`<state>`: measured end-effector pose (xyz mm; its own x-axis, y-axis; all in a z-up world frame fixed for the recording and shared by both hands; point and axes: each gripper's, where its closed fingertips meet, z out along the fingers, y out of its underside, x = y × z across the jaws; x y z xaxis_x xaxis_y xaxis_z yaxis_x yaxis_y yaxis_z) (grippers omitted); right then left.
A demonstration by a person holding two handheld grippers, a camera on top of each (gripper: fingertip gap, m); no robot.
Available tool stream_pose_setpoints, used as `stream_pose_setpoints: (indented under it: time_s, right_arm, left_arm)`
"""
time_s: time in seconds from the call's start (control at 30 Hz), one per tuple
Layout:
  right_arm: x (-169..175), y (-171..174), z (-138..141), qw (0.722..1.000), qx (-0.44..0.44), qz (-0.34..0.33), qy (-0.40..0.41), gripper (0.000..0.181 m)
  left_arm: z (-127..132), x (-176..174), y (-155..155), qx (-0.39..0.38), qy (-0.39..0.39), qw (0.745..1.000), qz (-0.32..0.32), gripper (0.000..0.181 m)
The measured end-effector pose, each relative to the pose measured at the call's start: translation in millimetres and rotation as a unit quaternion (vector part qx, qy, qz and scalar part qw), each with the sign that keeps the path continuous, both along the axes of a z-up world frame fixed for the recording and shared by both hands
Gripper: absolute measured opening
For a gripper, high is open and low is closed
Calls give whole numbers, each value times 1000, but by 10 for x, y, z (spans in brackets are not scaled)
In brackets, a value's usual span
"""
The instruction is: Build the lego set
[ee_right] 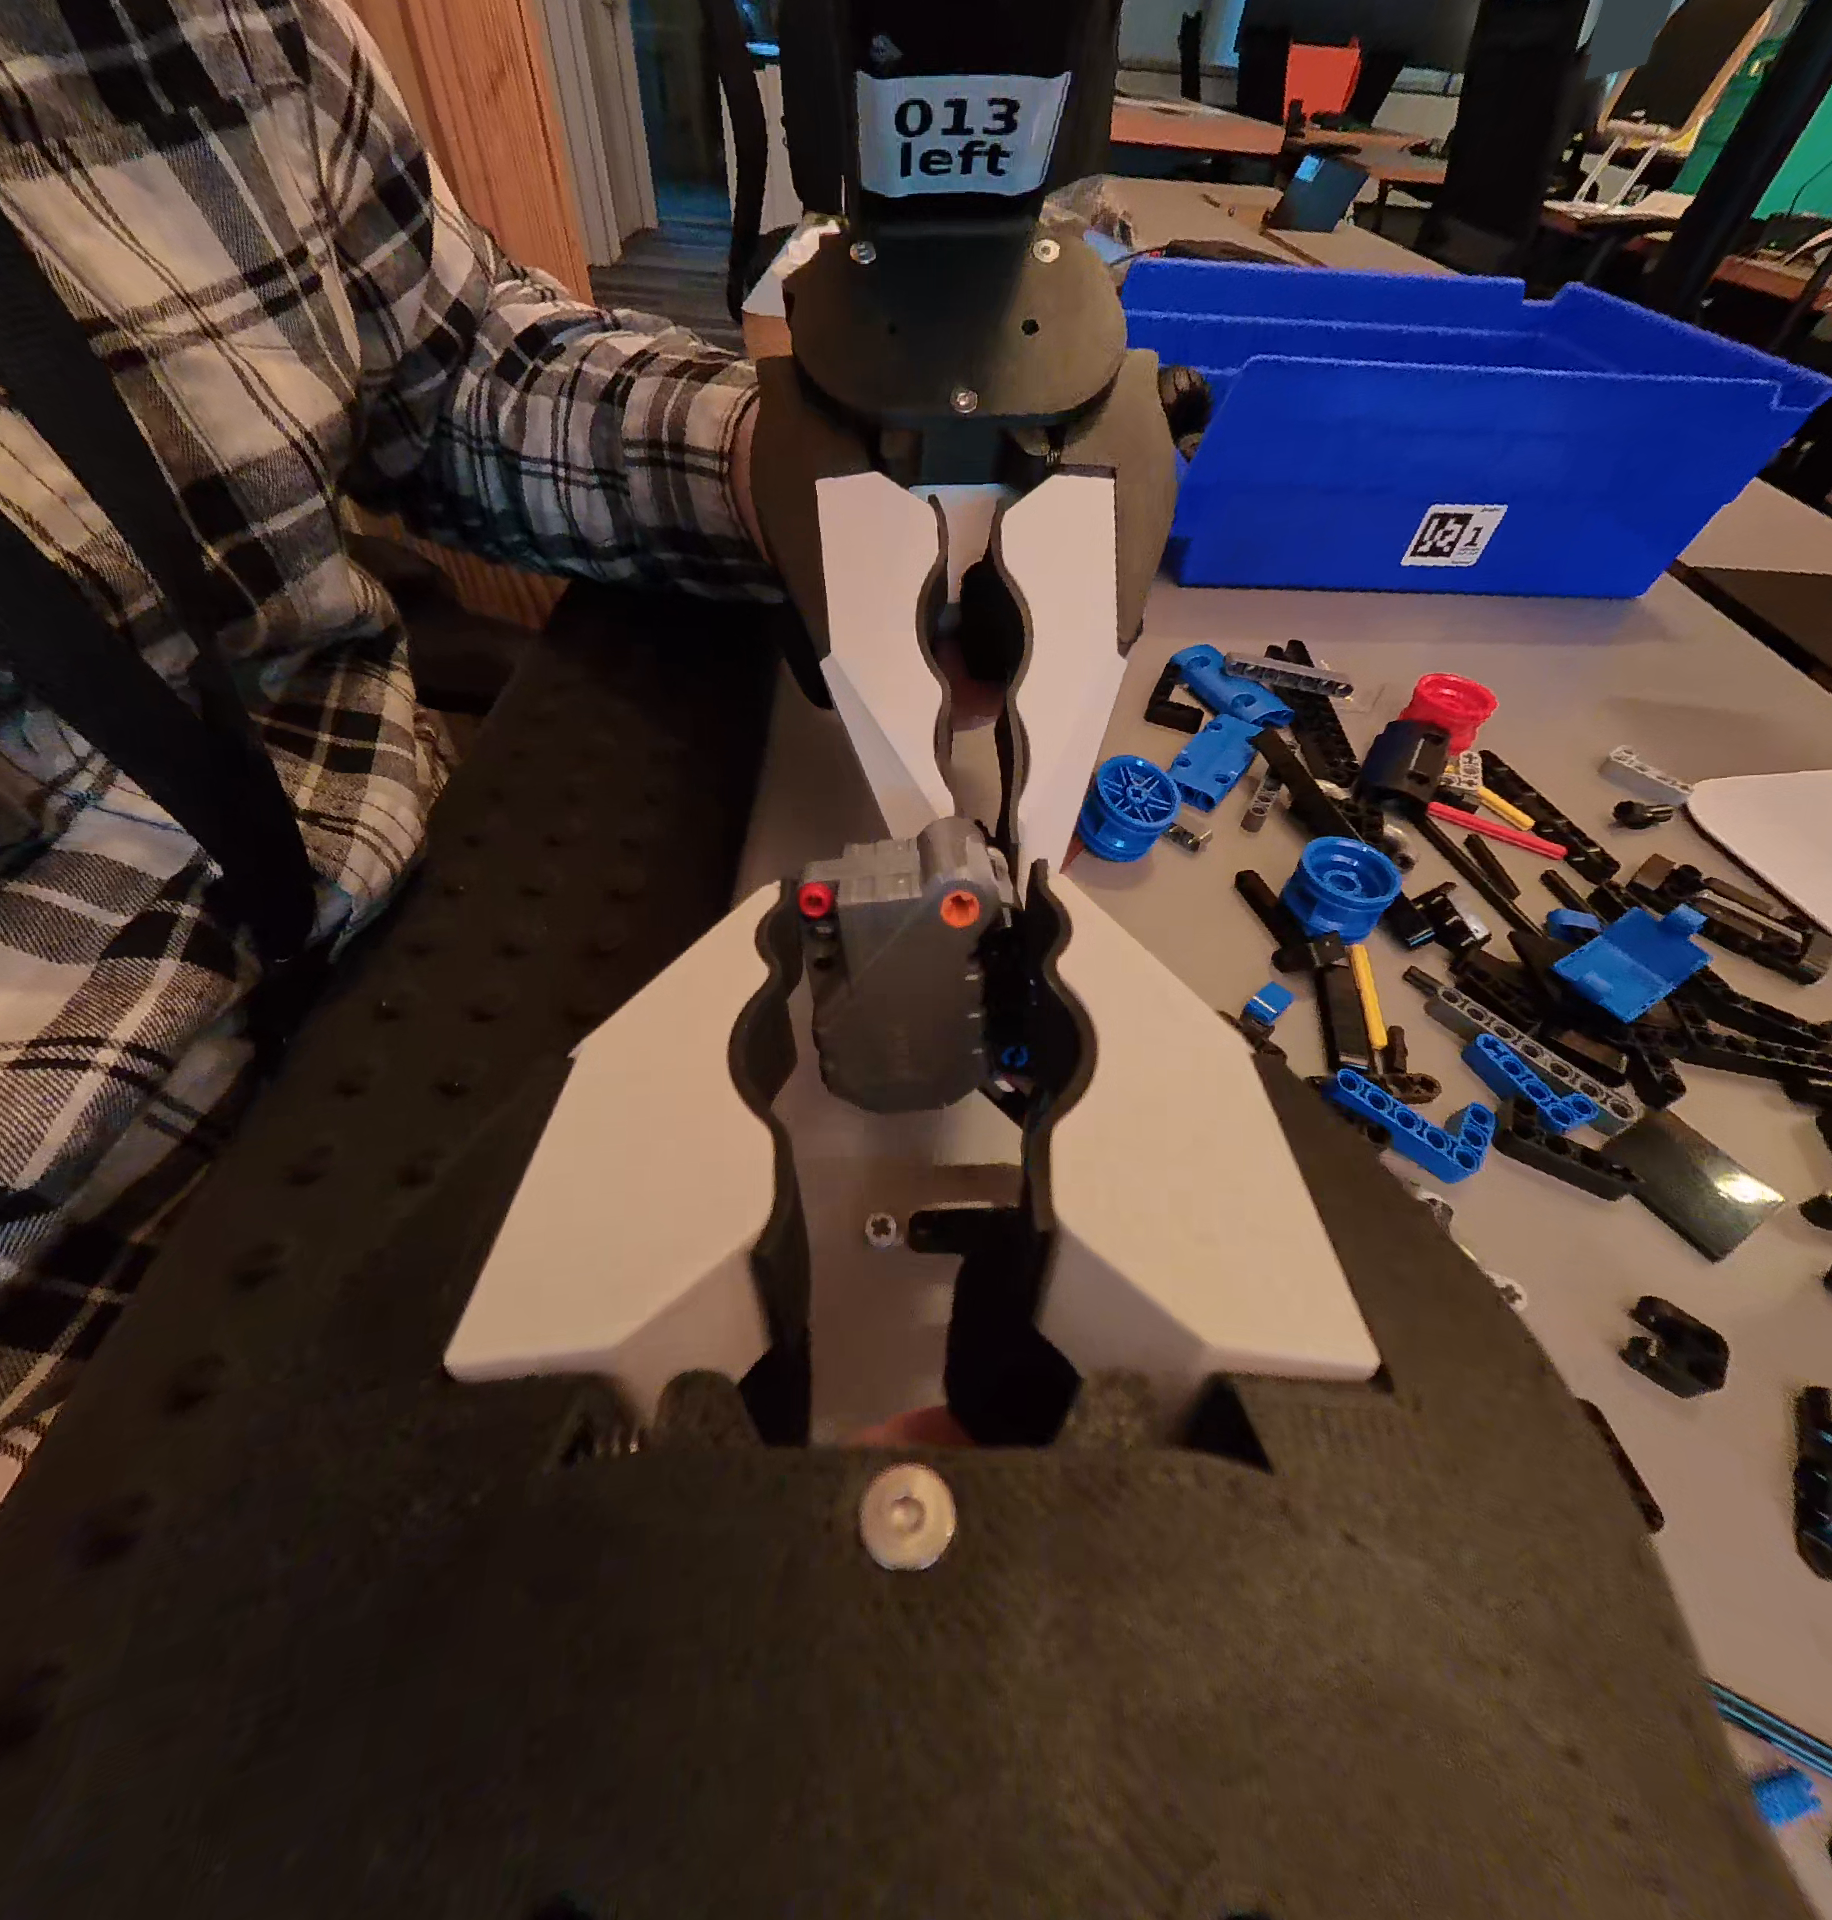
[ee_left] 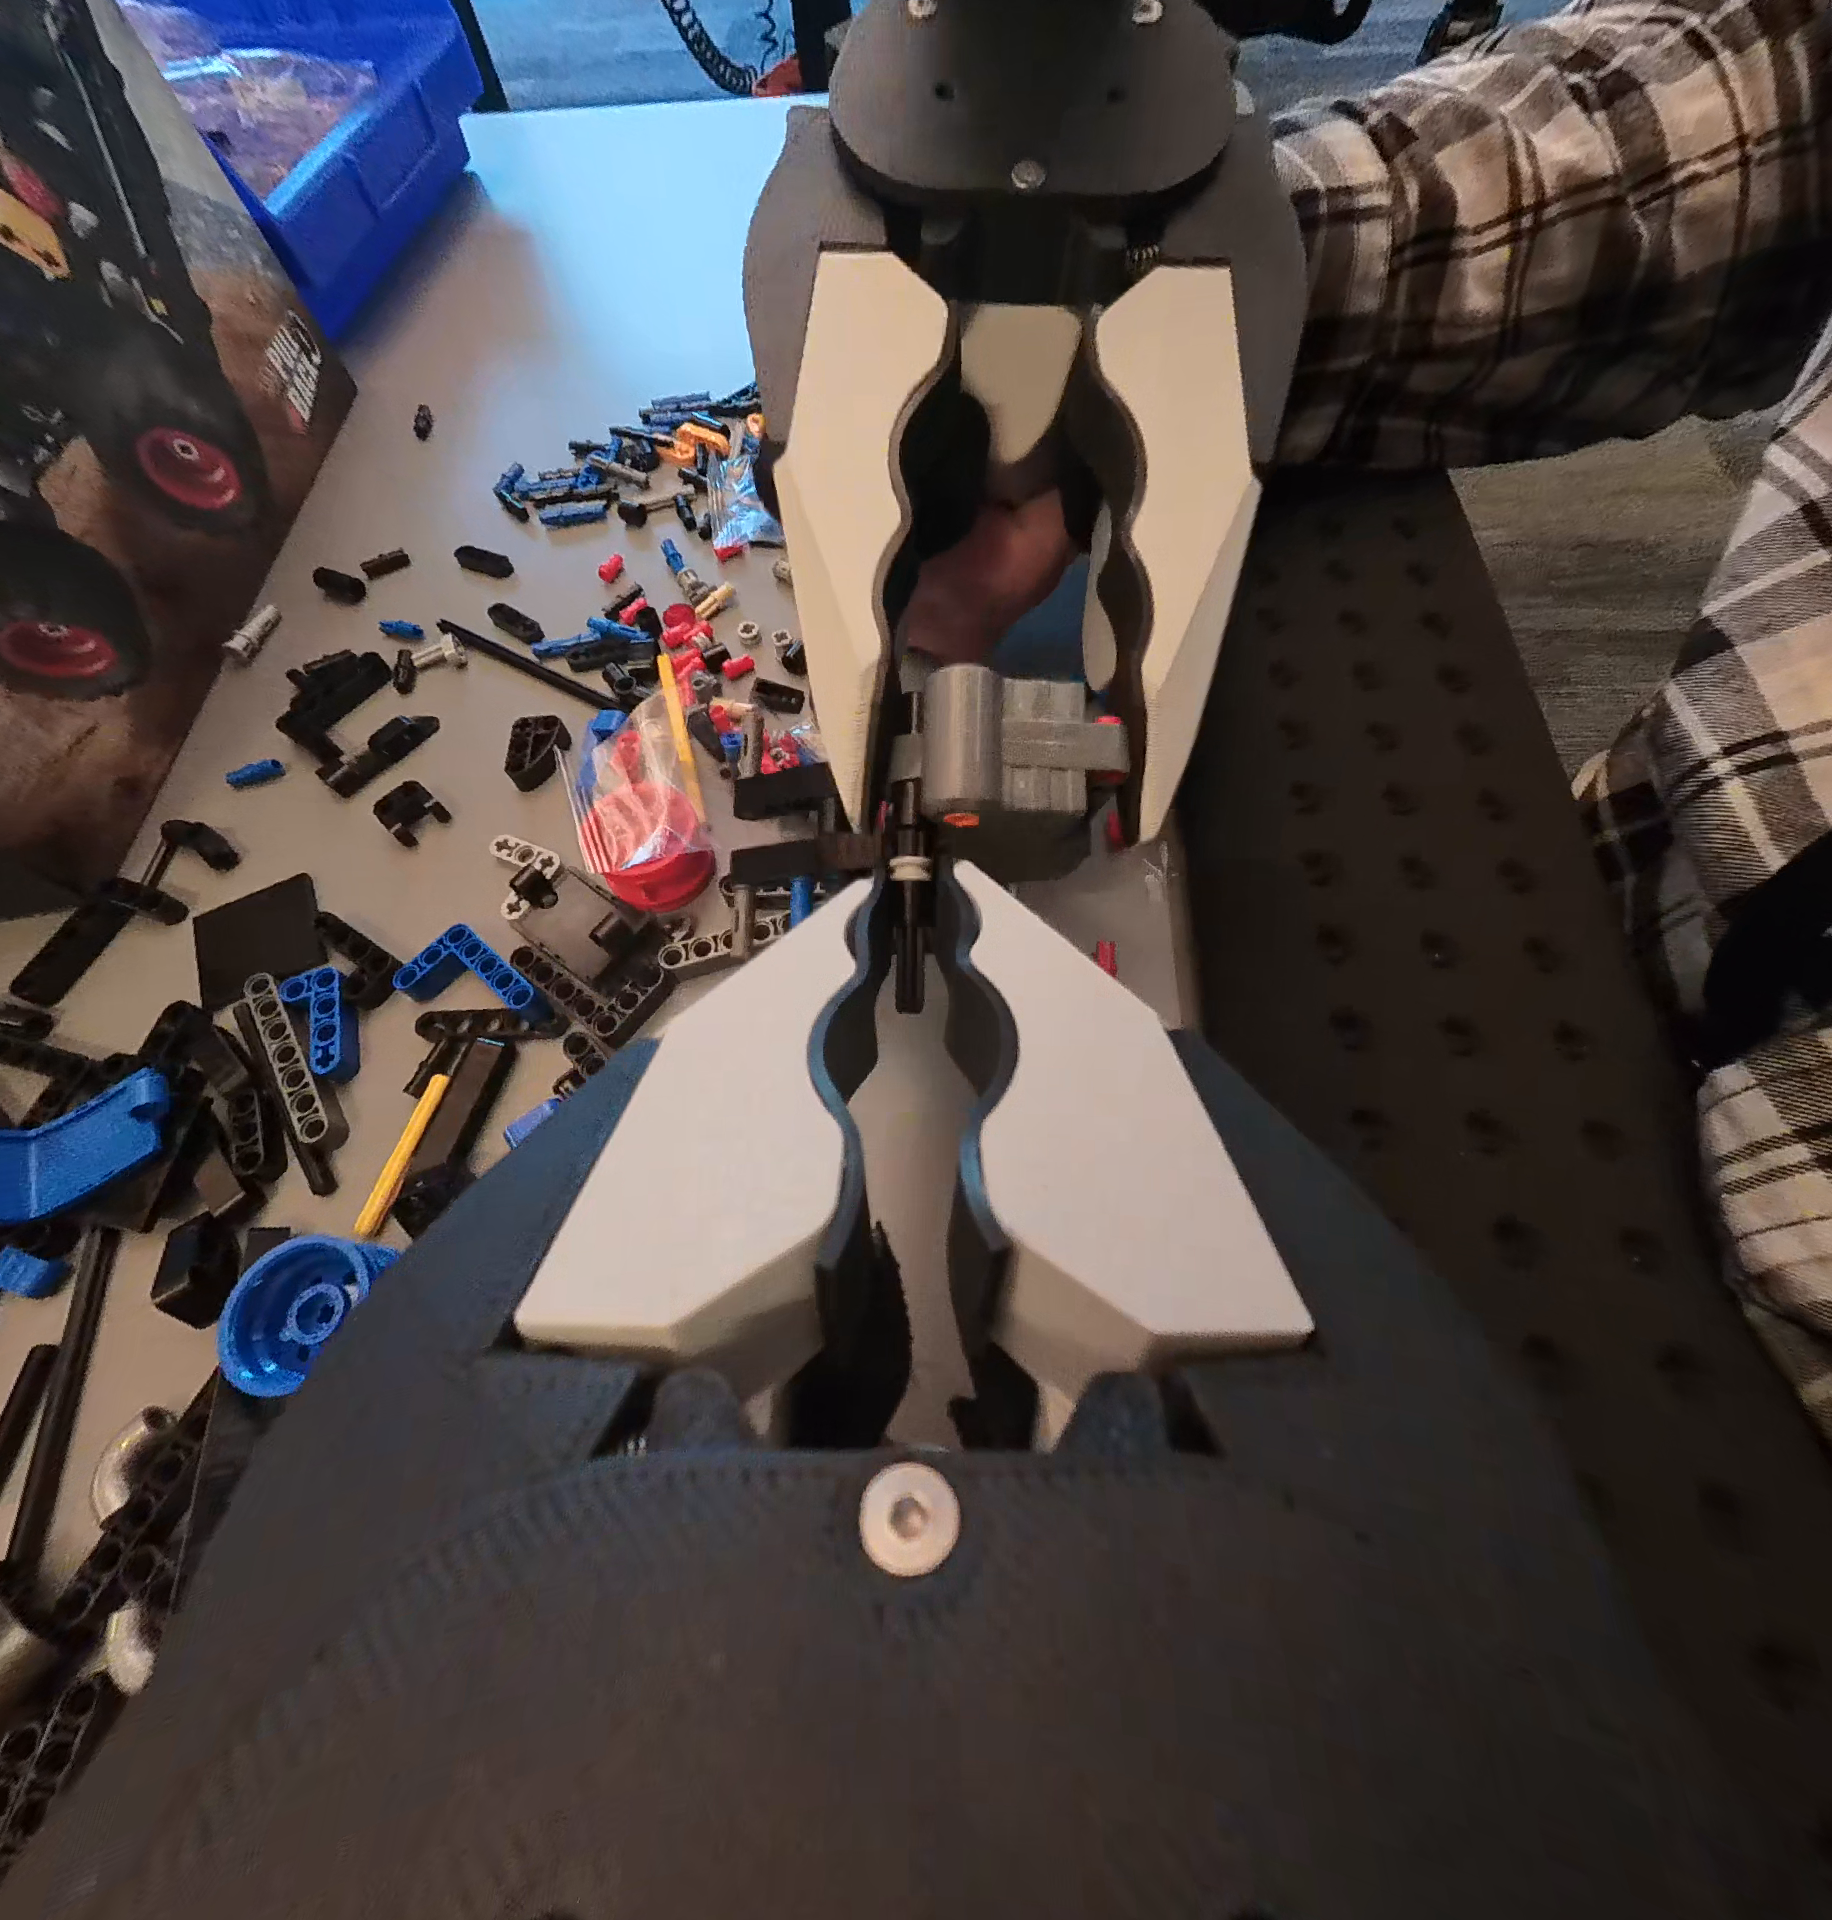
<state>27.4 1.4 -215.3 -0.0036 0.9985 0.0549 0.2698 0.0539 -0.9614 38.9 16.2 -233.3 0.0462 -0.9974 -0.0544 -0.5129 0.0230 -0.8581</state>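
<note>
A grey table (ee_right: 1514, 644) strewn with loose Lego parts (ee_left: 455, 966). Over its near edge, my right gripper (ee_right: 917, 966) clamps a grey motor block (ee_right: 896, 987) between partly spread fingers. My left gripper (ee_left: 907, 925) is nearly closed on a thin black axle (ee_left: 907, 951), apparently plugged into that block.

Both wrist cams close-up, facing each other along their fingers above tabletop's (ee_left: 621, 260) near edge; both share grey motor assembly (ee_left: 1005, 753) betw them
</note>
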Motion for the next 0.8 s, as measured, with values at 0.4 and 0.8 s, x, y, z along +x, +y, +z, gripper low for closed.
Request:
stream_pose_setpoints:
  time_s: [0.4, 0.8]
  right_arm:
    - [-20, 15, -148, 999, 15, -8, -43, 41]
    - [-9, 35, -139, 999, 1, -7, -36, 41]
  left_arm:
    - [-150, 24, 20, 8, 31, 999, 4, 3]
    - [-132, 49, 64, 49, 42, 998, 9, 5]
